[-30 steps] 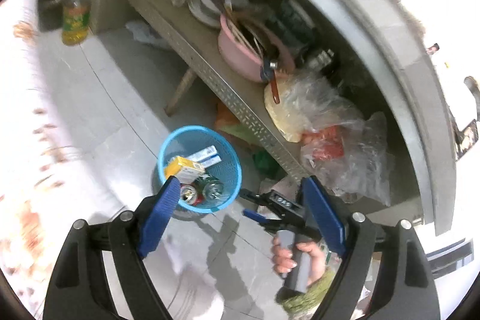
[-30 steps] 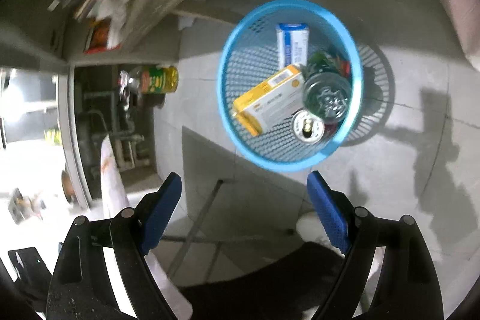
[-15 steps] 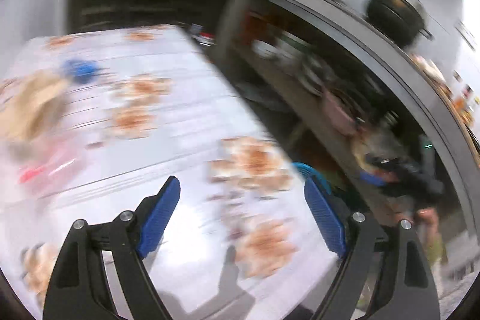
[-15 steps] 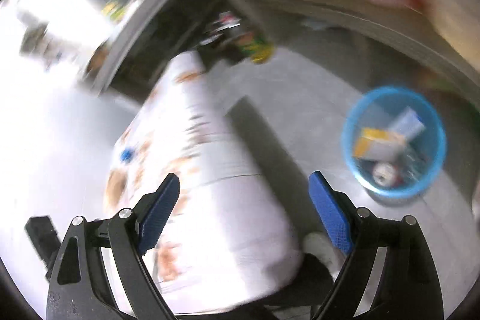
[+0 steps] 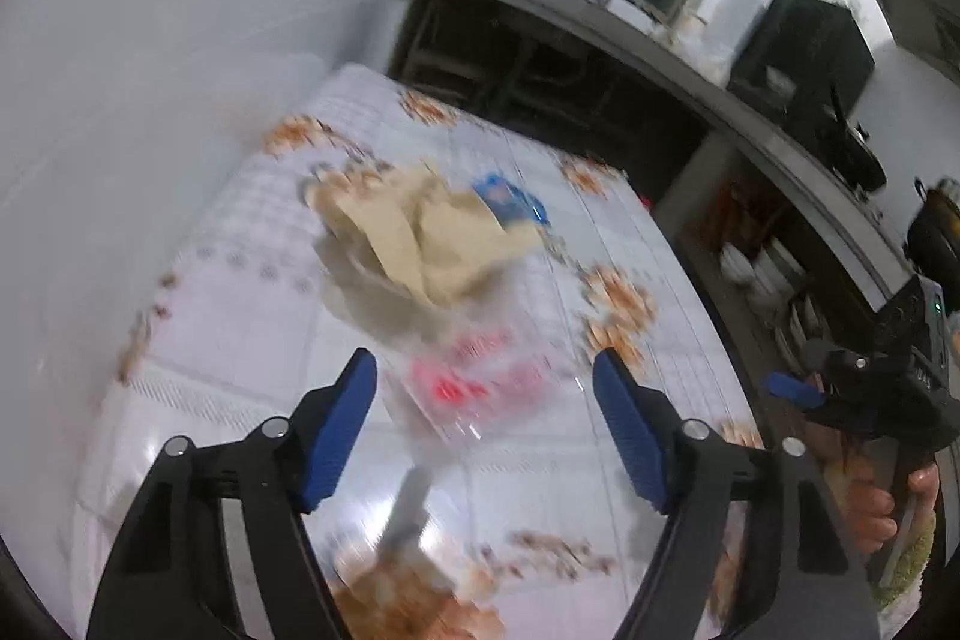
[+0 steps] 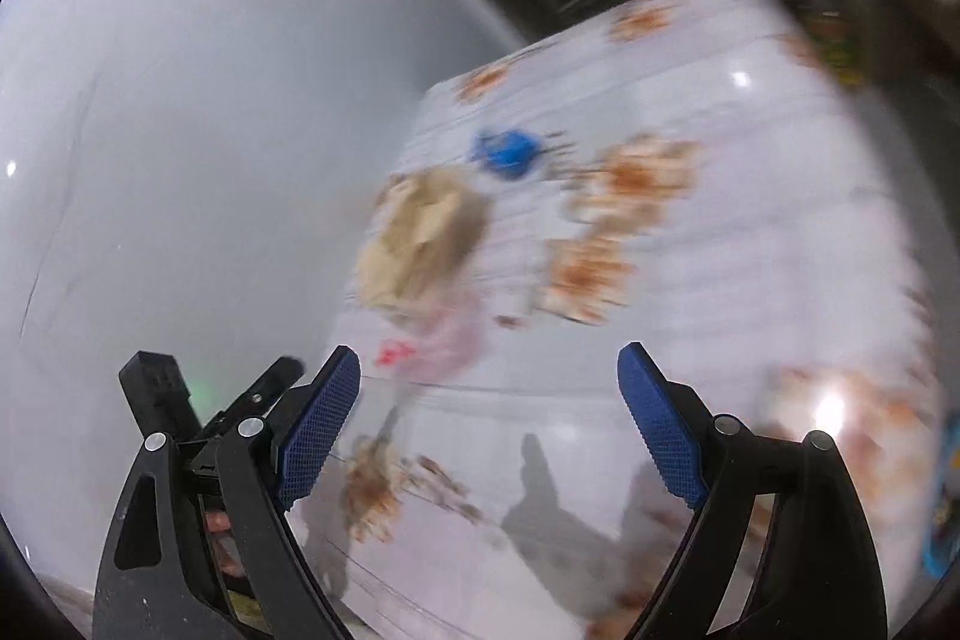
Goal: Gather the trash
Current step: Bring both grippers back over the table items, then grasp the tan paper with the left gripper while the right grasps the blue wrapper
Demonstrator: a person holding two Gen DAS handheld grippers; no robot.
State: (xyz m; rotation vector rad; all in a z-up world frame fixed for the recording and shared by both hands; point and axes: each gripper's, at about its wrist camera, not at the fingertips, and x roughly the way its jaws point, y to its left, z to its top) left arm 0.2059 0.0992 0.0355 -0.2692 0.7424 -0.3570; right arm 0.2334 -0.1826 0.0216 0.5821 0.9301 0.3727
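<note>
A crumpled tan paper bag lies on the table with the white flowered cloth. A clear plastic wrapper with red print lies in front of it, and a small blue object behind it. My left gripper is open and empty, just short of the wrapper. In the right wrist view the tan bag, the wrapper and the blue object show blurred. My right gripper is open and empty above the table.
A white wall borders the table on the left. A dark counter with shelves runs behind and to the right. The right gripper's body and the hand holding it show at the right. A blue packet lies at the table's right edge.
Both grippers swung up and away from the blue basket on the floor to face the table. The bag, wrapper and blue object came into view. Both stay open.
</note>
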